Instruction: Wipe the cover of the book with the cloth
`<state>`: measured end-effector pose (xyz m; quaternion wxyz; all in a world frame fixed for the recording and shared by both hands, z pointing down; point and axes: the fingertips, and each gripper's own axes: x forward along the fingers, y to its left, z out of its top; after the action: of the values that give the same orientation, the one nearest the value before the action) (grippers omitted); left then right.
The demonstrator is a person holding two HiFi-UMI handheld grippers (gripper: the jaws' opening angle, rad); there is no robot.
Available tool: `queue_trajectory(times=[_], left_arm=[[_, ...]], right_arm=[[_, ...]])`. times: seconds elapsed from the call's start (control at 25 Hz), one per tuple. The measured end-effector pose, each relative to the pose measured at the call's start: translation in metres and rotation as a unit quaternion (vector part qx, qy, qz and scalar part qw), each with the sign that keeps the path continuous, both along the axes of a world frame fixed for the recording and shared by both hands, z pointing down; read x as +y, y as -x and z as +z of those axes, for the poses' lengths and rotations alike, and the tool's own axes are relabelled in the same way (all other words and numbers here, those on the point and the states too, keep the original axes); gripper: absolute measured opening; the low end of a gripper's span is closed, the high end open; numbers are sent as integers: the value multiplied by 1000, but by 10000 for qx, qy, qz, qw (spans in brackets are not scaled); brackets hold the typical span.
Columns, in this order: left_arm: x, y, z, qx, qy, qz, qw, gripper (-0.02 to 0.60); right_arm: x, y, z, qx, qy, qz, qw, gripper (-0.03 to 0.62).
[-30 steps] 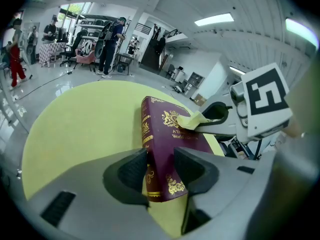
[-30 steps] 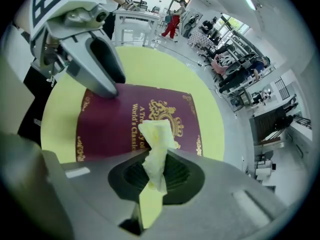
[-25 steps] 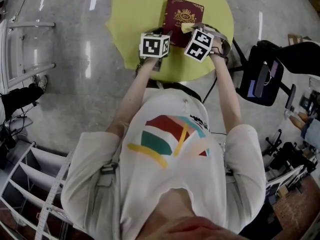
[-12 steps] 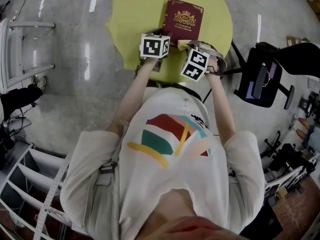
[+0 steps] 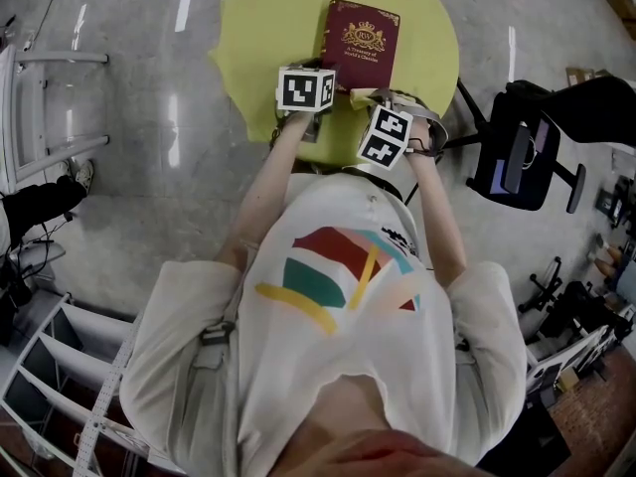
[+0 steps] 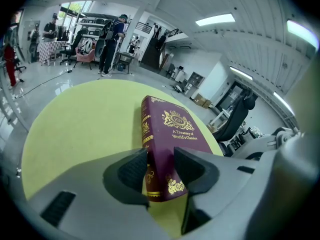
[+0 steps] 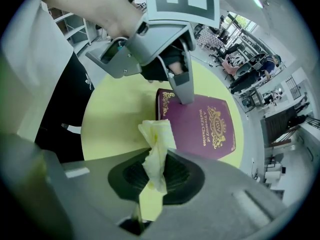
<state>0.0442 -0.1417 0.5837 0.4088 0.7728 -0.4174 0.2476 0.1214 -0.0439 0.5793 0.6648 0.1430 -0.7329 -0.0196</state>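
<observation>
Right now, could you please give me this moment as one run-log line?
left tongs: shut on book, near end | right tongs: shut on cloth | cloth: by book's near edge | book: cover up, yellow table

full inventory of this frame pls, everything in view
book: 1, maroon with gold print, closed, on the table
table: 1, yellow-green, round, under the book
cloth: 1, pale yellow, bunched, over the table by the book's near edge
office chair: 1, black, on the floor right of the table
rack: 1, white, left edge
bystanders: several, far background
left gripper: 1, grey, jaws clamped on the book's near corner
right gripper: 1, grey, jaws shut on the cloth
</observation>
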Motion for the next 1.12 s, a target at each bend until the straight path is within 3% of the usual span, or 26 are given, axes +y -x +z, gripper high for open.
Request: queue_trajectory(times=[0.24,0.48,0.52,0.56,0.6,0.68,0.88,1.12], left_arm=[[-1,-1,1,144,120,41,9998,170],[-16,8,-41,602,-436,-231,9970,168],[-18,9,-46,702,-452,-260,9962,146],[-20,13,-53,751,-489,-313,9955,84],[-22,18,-60,751,-569,-387,9948,36],[-26,28,-74,735,-771,-564,9927,18],[-32,51,-108,712,-1292,-898,9850,15],[-35,69,-128,607,-1578,-1038,9801,15]], right_arm=[[-4,-5,-4,-3,-12,41,10000,29],[-44,-17,-38,-123,-564,378,9976,29],[-53,-18,-46,-154,-684,417,9967,29],[-63,-18,-53,-173,-802,445,9956,29],[-72,-19,-60,-184,-916,460,9946,29],[-89,-19,-76,-195,-1140,449,9923,29],[-118,-16,-111,-181,-1556,303,9872,29],[-140,-1,-114,-196,-1596,73,9870,29]])
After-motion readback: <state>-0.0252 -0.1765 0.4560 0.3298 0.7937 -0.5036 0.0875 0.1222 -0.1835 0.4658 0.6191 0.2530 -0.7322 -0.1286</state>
